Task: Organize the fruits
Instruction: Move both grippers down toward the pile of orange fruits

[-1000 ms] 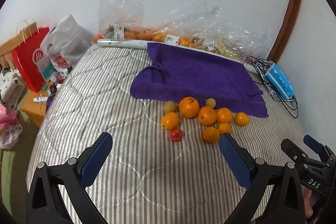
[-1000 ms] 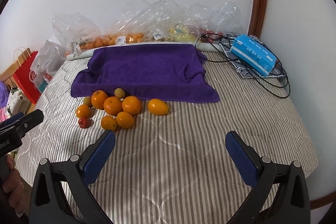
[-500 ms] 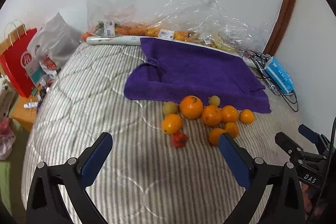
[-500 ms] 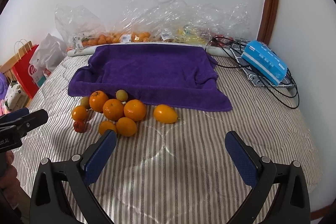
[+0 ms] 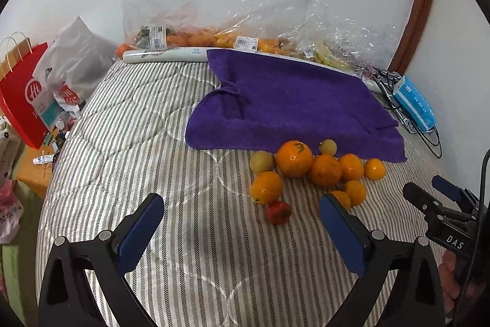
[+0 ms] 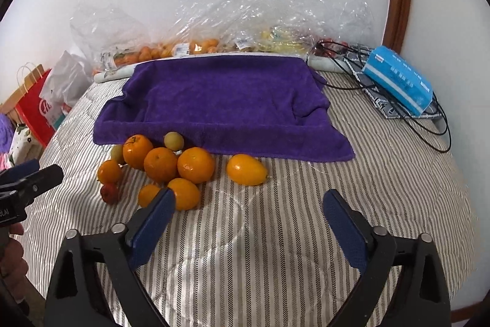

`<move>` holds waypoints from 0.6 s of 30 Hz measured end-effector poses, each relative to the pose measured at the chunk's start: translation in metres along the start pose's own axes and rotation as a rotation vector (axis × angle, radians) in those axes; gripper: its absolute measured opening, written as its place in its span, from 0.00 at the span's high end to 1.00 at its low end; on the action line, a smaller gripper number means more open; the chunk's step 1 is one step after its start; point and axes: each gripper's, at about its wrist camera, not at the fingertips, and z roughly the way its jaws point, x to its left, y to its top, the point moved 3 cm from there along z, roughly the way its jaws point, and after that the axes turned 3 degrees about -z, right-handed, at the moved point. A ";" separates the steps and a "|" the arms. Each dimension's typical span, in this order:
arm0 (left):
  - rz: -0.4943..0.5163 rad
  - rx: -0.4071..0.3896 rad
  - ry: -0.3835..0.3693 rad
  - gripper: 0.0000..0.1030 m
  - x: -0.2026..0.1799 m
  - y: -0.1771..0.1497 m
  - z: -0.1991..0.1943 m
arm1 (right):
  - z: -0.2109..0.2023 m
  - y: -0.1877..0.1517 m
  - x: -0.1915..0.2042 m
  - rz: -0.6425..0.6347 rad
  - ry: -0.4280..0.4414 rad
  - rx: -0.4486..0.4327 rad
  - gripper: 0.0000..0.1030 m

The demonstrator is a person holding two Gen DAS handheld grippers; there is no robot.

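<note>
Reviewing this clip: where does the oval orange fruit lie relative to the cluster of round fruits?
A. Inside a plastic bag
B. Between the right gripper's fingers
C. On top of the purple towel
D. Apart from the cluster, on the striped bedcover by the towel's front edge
D: the oval orange fruit lies alone on the striped bedcover, just before the purple towel, apart from the cluster.

Bare striped bed [image 6: 275, 235] is lying open before both claws, while the fruit cluster [image 6: 165, 164] is crowding the purple towel [image 6: 220, 100], and plastic bags [image 6: 232, 29], cables [image 6: 435, 127] and a blue box [image 6: 398, 81] are blocking the far edge.
</note>
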 end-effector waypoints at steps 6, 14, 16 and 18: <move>-0.009 0.021 -0.011 0.02 0.003 0.003 0.010 | 0.006 0.000 -0.004 0.017 0.014 0.004 0.13; -0.014 0.031 0.004 0.02 0.013 0.006 0.022 | 0.023 0.000 -0.009 0.048 0.062 0.051 0.27; -0.021 0.035 -0.005 0.02 0.016 0.007 0.024 | 0.027 0.000 -0.009 0.050 0.070 0.056 0.29; -0.024 0.038 -0.017 0.02 0.018 0.008 0.027 | 0.029 0.000 -0.009 0.048 0.070 0.057 0.32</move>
